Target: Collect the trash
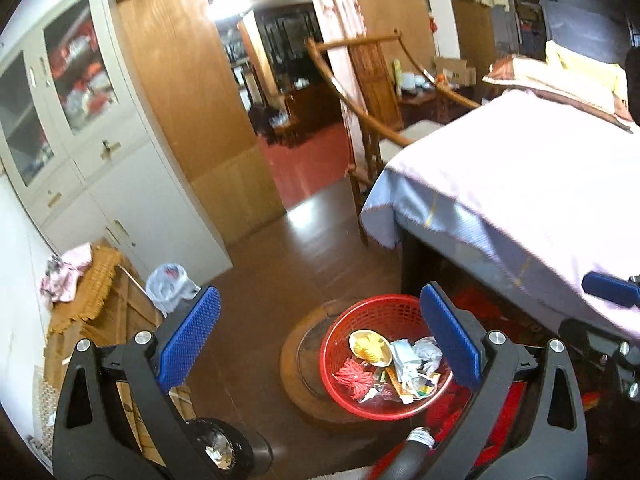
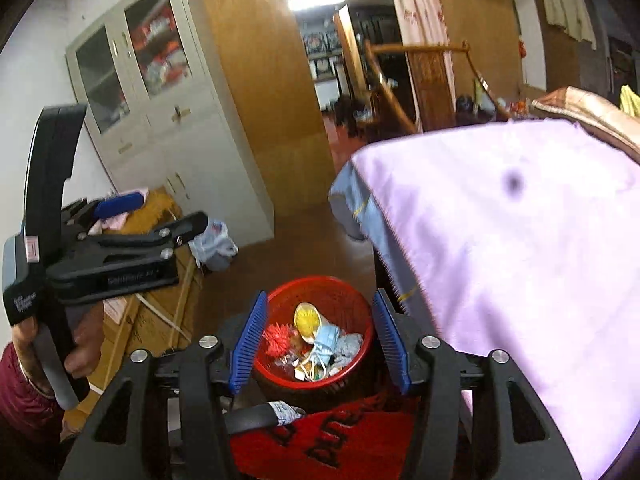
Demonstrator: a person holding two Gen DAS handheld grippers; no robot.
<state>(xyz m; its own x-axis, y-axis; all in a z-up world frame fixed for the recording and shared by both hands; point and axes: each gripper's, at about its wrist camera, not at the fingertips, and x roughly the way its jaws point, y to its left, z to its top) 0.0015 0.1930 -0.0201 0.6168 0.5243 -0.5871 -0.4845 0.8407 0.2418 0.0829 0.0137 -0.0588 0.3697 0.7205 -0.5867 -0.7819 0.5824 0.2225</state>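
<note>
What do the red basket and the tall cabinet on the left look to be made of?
Red basket: likely moulded plastic, glossy, going by its uniform perforated mesh wall. Tall cabinet: apparently painted sheet metal, pale grey and smooth, with glass upper doors showing its contents; coated wood cannot be ruled out.

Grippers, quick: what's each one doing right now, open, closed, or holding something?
Left gripper: jaws open, holding nothing.
Right gripper: jaws open, nothing between them.

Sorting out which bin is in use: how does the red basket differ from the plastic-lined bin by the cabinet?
The red basket is bright mesh without a liner; the lined bin wears a clear bag. The red basket stands close below both grippers, beside the bed; the lined bin stands farther off against the cabinet. Both sit on the floor.
</note>
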